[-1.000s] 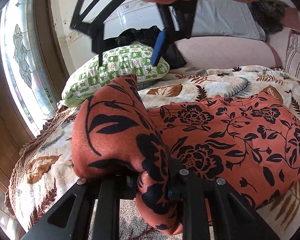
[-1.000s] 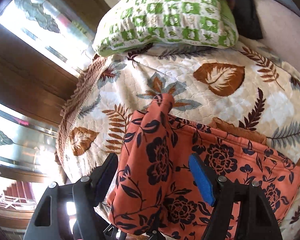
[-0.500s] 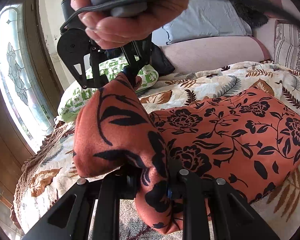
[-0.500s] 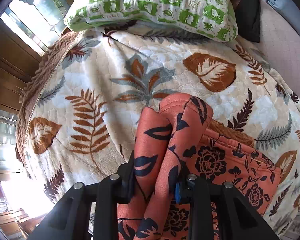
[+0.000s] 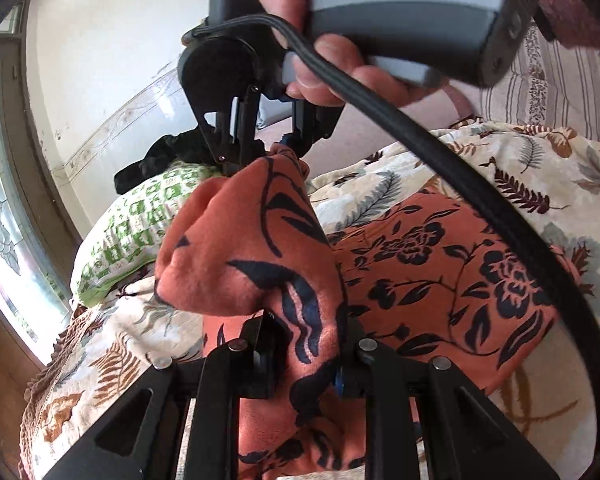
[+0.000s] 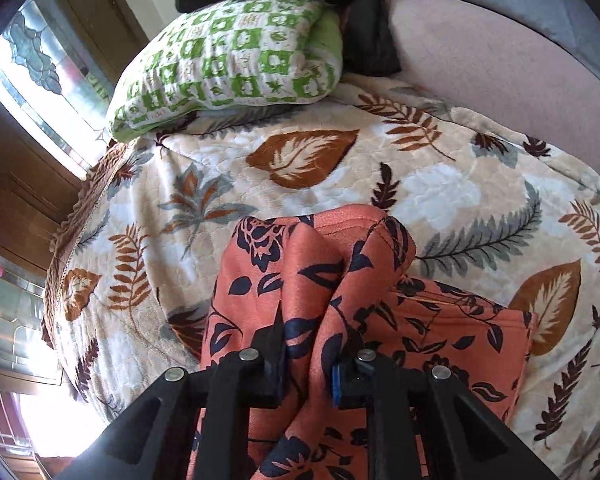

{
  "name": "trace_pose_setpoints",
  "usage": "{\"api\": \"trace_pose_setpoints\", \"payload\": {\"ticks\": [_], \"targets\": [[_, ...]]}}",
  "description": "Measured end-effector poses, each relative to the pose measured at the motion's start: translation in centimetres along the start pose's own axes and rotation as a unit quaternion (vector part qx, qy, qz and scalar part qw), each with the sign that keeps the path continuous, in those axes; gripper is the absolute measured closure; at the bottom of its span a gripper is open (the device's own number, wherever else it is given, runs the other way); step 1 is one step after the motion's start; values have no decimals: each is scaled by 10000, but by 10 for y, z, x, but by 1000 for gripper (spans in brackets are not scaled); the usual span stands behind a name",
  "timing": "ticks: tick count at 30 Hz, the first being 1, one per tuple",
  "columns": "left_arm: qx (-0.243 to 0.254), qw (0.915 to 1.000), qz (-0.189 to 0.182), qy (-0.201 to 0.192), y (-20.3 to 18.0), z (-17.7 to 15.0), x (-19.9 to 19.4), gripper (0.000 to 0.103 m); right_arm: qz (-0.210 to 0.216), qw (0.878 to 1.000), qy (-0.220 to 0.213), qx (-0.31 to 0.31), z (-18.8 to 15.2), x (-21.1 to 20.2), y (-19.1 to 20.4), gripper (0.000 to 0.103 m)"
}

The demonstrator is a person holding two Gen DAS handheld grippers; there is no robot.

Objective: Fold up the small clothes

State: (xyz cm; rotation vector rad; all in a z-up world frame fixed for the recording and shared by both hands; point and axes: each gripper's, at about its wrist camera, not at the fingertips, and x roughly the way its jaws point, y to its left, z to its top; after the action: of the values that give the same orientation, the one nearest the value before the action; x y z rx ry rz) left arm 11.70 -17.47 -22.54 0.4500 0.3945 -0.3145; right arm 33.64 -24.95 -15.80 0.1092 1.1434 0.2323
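Presently, garments: one orange floral garment (image 5: pixel 440 264), between both grippers.
Left gripper (image 5: pixel 306 364): clamped on its near fold.
Right gripper (image 6: pixel 306 368): jaws just closed onto its far corner.
Pillows: one green pillow (image 6: pixel 236 52), beyond.

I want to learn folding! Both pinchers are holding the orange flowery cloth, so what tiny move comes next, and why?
Probably carry the lifted edge across. The left gripper and right gripper both pinch the orange cloth, bunched and raised off the blanket, while the rest lies flat.

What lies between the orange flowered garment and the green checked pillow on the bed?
Only bare leaf-print blanket lies between the orange garment and the green pillow; the right wrist view shows it.
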Motion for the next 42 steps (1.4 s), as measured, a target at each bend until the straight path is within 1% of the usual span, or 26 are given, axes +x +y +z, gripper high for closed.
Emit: {"api": "trace_pose_setpoints", "payload": {"ticks": [3,5,7,10,12,14,17,18,19,21,24,26,28,30,31,32,34,35,37,39,40,41,42], "targets": [[144,9992,-357,-77,-24,17,4,82,67,9991,-148,395,-12,-4,-50,87],[443,9976,-504,-185,-48,25,7,82,123,9975,-233,657,-20,-5,-84,87],[720,9951,-634,-247,-70,27,11,82,217,9952,-294,909,-27,-3,-116,87],[1035,9912,-797,-208,-94,26,16,82,134,9927,-223,1177,-40,8,-154,87],[1236,9886,-826,-236,-103,25,14,82,157,9908,-164,1337,-49,17,-174,87],[1307,9865,-963,-199,-102,26,9,79,277,9873,-198,1553,-58,22,-192,87],[1420,9823,-1215,-157,-99,24,3,66,400,9842,-356,1688,-68,21,-204,87],[1483,9802,-1304,-142,-98,23,0,59,404,9836,-351,1722,-71,22,-207,87],[1562,9780,-1378,-144,-102,21,-6,49,395,9836,-329,1728,-74,23,-208,87],[1814,9722,-1465,-221,-101,17,-16,36,281,9848,-267,1691,-80,26,-212,83],[2232,9636,-1389,-477,-94,8,-35,35,305,9812,-212,1896,-90,19,-225,71],[2303,9614,-1380,-603,-80,4,-43,35,221,9763,-320,2129,-98,2,-234,61],[2126,9653,-1392,-594,-60,6,-46,35,-15,9759,-539,2116,-106,-22,-232,60],[1727,9729,-1465,-465,-36,12,-36,35,134,9769,-715,2010,-114,-45,-222,59],[1460,9770,-1513,-357,-20,15,-31,31,242,9786,-810,1876,-117,-56,-212,59],[1146,9815,-1512,-247,-5,18,-25,30,300,9813,-920,1667,-119,-67,-199,59],[531,9898,-1318,0,26,22,-3,31,331,9863,-1056,1222,-122,-80,-170,61],[237,9919,-1237,173,39,22,8,31,362,9880,-1032,1092,-123,-81,-157,63],[-267,9912,-1175,552,56,19,30,31,437,9900,-924,973,-125,-75,-135,64],[-674,9867,-1202,866,66,12,45,31,333,9926,-748,899,-131,-62,-119,65],[-799,9846,-1232,951,69,9,48,31,215,9939,-626,888,-137,-54,-114,65],[-810,9839,-1224,1024,69,5,50,31,131,9943,-463,951,-144,-45,-111,65],[-685,9845,-1160,1119,63,2,53,30,35,9938,-293,1073,-153,-36,-113,65]]}}
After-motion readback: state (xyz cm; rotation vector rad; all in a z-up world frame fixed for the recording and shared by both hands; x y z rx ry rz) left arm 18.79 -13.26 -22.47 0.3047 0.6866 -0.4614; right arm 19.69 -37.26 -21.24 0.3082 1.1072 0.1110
